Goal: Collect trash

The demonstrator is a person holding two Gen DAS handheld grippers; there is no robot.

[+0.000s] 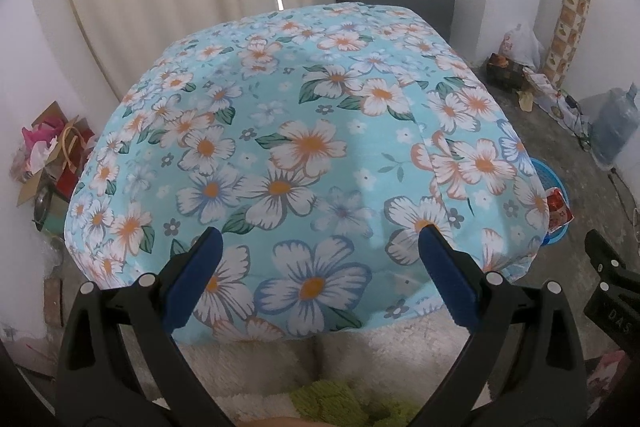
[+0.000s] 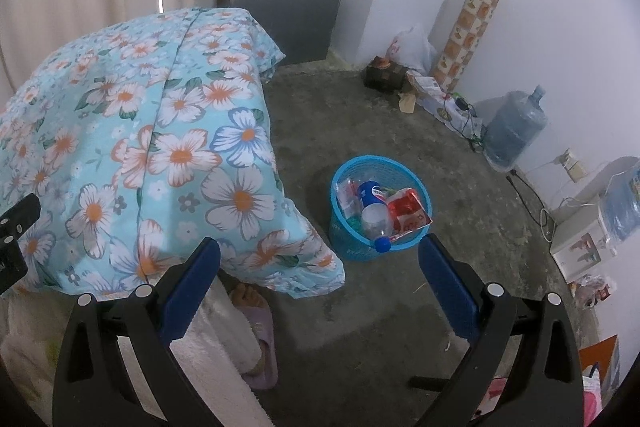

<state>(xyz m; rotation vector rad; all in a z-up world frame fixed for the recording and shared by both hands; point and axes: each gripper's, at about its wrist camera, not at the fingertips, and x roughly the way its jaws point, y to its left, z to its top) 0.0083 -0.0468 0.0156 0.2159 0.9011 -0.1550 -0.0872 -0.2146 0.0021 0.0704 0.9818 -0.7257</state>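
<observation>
A blue mesh trash basket (image 2: 352, 247) stands on the concrete floor beside the table. It holds a clear plastic bottle with a blue cap (image 2: 375, 217), a red and white carton (image 2: 408, 213) and a clear wrapper. My right gripper (image 2: 320, 255) is open and empty, above the floor in front of the basket. My left gripper (image 1: 320, 247) is open and empty over the table's floral cloth (image 1: 304, 147). In the left wrist view only the basket's rim (image 1: 554, 183) and the carton (image 1: 558, 211) show past the cloth's right edge.
A grey cabinet (image 2: 288, 19) with bottles and packets stands at the back. Bags, a box and a tiled post (image 2: 468, 35) line the right wall, with a water jug (image 2: 512, 131) and cables. Cardboard and paper clutter (image 1: 52, 155) lies left. A slippered foot (image 2: 256, 331) is near.
</observation>
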